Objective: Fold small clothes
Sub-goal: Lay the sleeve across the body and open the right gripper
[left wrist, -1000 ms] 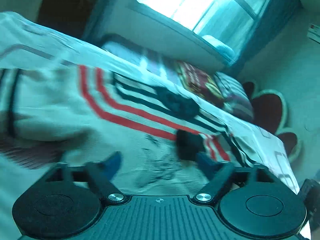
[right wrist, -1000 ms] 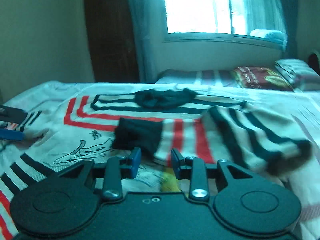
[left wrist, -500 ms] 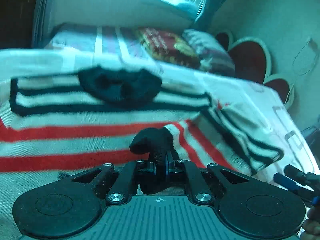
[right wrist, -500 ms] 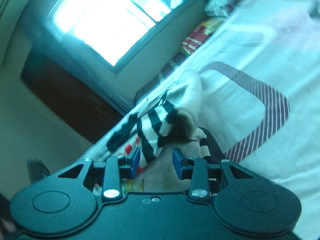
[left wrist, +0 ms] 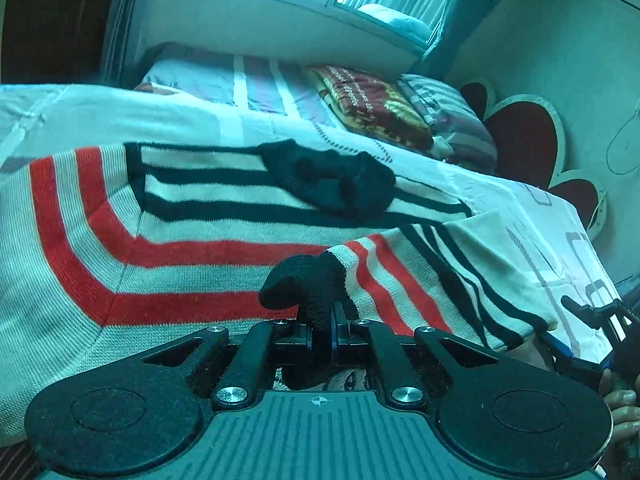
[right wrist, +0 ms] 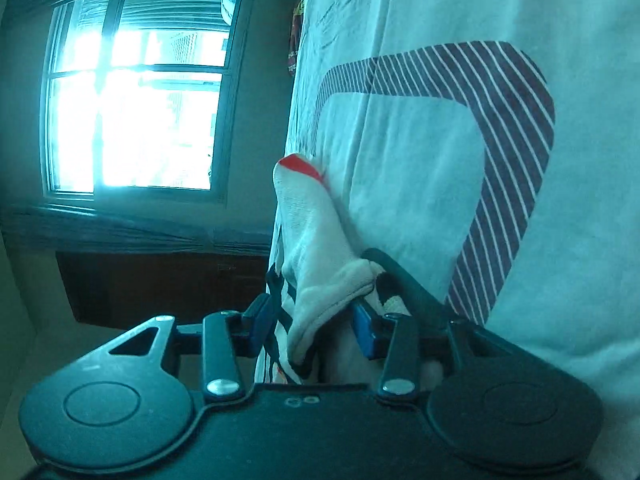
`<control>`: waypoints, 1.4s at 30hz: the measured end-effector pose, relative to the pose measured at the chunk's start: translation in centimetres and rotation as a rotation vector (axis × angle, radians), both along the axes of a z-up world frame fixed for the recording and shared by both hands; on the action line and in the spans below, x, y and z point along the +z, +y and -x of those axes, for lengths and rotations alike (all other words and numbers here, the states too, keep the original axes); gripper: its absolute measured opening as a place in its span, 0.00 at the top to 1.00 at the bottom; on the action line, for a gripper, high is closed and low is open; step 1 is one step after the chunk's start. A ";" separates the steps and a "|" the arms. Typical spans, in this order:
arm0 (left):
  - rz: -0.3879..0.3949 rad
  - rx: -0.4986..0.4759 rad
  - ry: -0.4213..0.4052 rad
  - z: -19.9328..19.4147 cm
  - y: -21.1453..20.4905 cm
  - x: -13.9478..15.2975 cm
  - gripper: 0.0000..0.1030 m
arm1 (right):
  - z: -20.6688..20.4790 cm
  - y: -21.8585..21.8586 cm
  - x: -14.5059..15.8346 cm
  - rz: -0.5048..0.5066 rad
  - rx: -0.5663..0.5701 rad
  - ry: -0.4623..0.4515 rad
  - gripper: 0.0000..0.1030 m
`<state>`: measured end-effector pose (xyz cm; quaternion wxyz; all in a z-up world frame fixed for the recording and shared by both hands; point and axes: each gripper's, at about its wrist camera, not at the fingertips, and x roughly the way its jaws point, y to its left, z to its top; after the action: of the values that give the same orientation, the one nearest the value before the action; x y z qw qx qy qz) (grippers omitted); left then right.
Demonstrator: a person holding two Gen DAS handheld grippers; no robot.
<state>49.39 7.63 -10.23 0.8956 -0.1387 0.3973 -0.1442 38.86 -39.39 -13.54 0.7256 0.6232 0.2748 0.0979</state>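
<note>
Lying spread across the bed [left wrist: 532,208], the striped sweater [left wrist: 200,240] shows cream knit w/ red and dark bands, its dark collar [left wrist: 332,184] bunched near the far edge, toward the pillows [left wrist: 400,108]. Left gripper [left wrist: 322,334] sits low over the sweater's near side, jaws together and clamped on the black cuff [left wrist: 308,284] of a sleeve; the cuff sticks up just ahead of the jaws and curls over to the left, w/ the red-and-cream part of the sleeve [left wrist: 420,276] trailing off to the right across the sweater body. At the right edge of the left wrist view the other tool's blue-tipped end shows beside the sleeve's far fold, w/ bits of a hand below it. Right wrist view is rolled on its side: the window [right wrist: 136,108] stands at left and the bed sheet [right wrist: 420,168], w/ its striped rounded-square print, fills the right. Right gripper [right wrist: 316,320] has its jaws apart, blue pads [right wrist: 366,330] visible on each side, w/ a fold of the sweater's cream knit [right wrist: 316,248] hanging between them; a red patch tops that fold and dark stripes show lower down. The fabric touches the right-hand pad; can't tell if it touches the other pad. A dark curved strap or edge runs just right of the fold, against the sheet.
</note>
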 end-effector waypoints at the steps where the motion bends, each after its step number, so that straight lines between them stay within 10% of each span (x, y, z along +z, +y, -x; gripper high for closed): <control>1: -0.005 0.000 0.004 -0.1 -0.1 -0.2 0.92 | -0.2 0.1 0.3 0.013 0.001 0.008 0.61; 3: -0.008 0.006 -0.006 -0.1 -0.2 -0.2 0.92 | -0.3 0.5 1.8 0.142 -0.003 -0.007 0.88; 9: -0.104 0.017 -0.014 -0.9 -0.3 -0.1 0.92 | -0.1 3.2 5.0 0.511 0.074 -0.045 0.88; 21: -0.066 0.017 0.007 -1.2 0.2 -0.8 0.92 | -1.1 -0.6 6.4 0.529 0.145 -0.080 0.74; 27: -0.123 0.027 -0.074 0.0 -0.2 1.0 0.92 | -3.2 2.2 6.1 0.800 0.288 -0.058 0.85; 35: -0.108 0.052 -0.039 0.0 0.2 -0.9 0.92 | -8.0 -1.1 8.3 0.690 0.223 -0.198 0.66; 42: -0.064 0.074 -0.048 0.4 0.6 -1.3 0.92 | -15.7 -0.5 5.8 0.659 0.312 -0.135 0.63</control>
<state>49.03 8.20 -11.54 0.9135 -0.1211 0.3749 -0.1014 54.60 -39.90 -7.71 0.8803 0.2988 0.3345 0.1545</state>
